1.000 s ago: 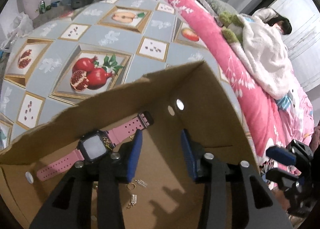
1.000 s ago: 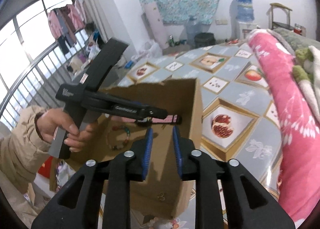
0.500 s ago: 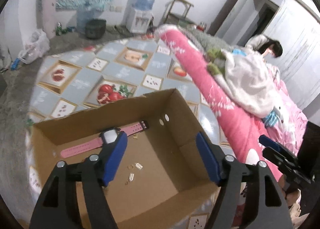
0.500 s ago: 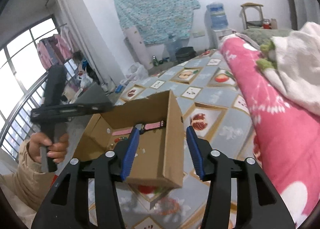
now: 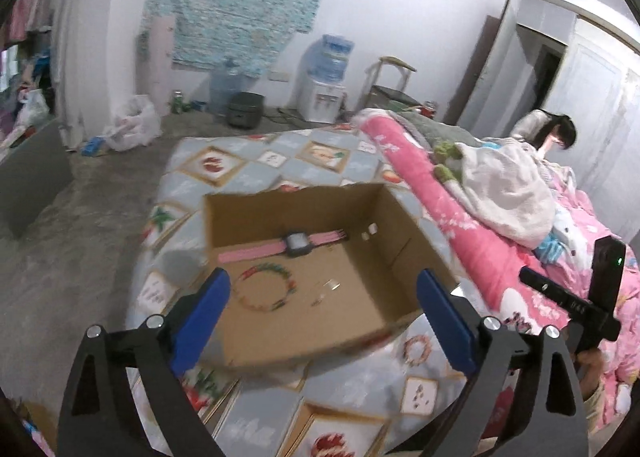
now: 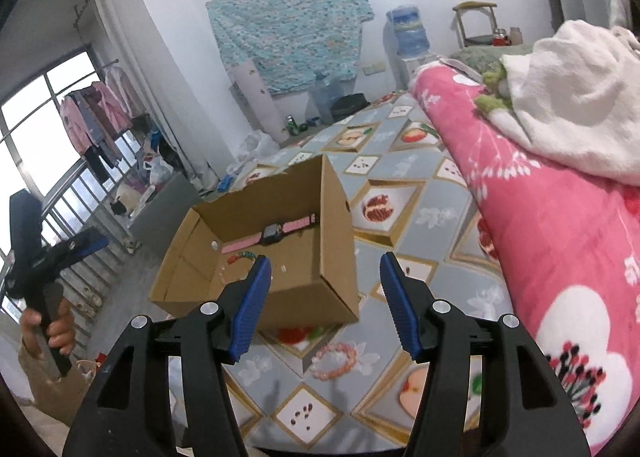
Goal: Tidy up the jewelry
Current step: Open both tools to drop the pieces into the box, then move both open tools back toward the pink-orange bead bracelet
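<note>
Hovering both grippers, empty, short of the cardboard box [image 6: 256, 257].

Risk: I judge the pink bead bracelet [image 6: 334, 361] on the patterned bedsheet [image 6: 424, 217], just ahead of and below the right gripper [image 6: 324, 301], could be dragged or flicked aside if I descend with one pad on the beads. Right gripper: jaws opening, about half wide, nothing between them. Left gripper [image 5: 320, 317]: jaws opening, nearly full, empty. Ahead of it, the box holds the pink watch [image 5: 294, 243] and multicoloured bead bracelet [image 5: 266, 287].

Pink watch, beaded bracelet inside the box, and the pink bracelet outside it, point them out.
pink watch [image 5: 297, 243], left wrist view, black face.
beaded bracelet [image 5: 289, 284], left wrist view, right side.
pink bracelet [image 6: 352, 355], right wrist view, right beads.
</note>
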Motion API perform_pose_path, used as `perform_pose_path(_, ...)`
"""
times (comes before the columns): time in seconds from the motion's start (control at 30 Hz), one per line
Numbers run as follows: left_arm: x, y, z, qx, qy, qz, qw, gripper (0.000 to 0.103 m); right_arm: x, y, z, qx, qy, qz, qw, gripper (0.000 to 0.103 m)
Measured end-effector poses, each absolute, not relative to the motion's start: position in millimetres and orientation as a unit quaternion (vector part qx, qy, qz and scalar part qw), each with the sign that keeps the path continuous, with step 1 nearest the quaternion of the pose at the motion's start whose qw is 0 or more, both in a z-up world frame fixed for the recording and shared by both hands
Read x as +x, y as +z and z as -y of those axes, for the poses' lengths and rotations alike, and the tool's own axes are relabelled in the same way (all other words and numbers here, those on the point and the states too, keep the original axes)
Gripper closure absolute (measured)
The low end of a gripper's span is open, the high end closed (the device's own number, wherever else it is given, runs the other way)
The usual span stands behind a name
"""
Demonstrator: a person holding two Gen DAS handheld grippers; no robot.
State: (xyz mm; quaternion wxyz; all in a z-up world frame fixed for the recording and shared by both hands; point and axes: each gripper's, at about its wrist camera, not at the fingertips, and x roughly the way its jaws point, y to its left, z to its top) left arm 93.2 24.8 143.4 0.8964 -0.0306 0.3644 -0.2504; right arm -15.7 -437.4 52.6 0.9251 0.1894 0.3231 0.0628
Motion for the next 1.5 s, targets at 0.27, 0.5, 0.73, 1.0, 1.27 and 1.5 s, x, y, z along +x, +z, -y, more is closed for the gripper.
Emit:
perform_pose_path(0.27, 45.5, 92.8, -47.0, -0.016, -0.200, -0.397, 0.896, 0.007, -24.6, 23.0, 440.0, 0.192, 0.033, -0.365, 0.910, 0.048)
perform_pose_path(0.5, 43.9, 21.8, -3.3, 0.051, -0.195, -0.457, 0.866, 0.007, -14.8, -22.8, 433.6, 0.184, 0.026, -0.434, 0.882, 0.048)
perform_pose_path(0.73, 50.9, -31.0, 62.7, 0.153, -0.224, -0.474, 0.837, 0.007, 5.6, -56.1, 414.4, 0.170, 0.044, -0.479, 0.860, 0.050)
perform_pose_path(1.0, 63.8, -51.6, 89.8, 0.172, -0.235, -0.485, 0.825, 0.007, 26.4, -77.0, 386.2, 0.106, 0.052, -0.508, 0.853, 0.070)
perform_pose_path(1.27, 74.3, -58.7, 85.9, 0.166, -0.214, -0.503, 0.821, 0.007, 29.7, -85.9, 374.5, 0.067, 0.050, -0.521, 0.850, 0.095)
perform_pose_path(1.5, 81.7, -63.4, 71.4, 0.138, -0.202, -0.525, 0.815, 0.006, 20.4, -84.8, 360.0, 0.063, 0.072, -0.527, 0.845, 0.095)
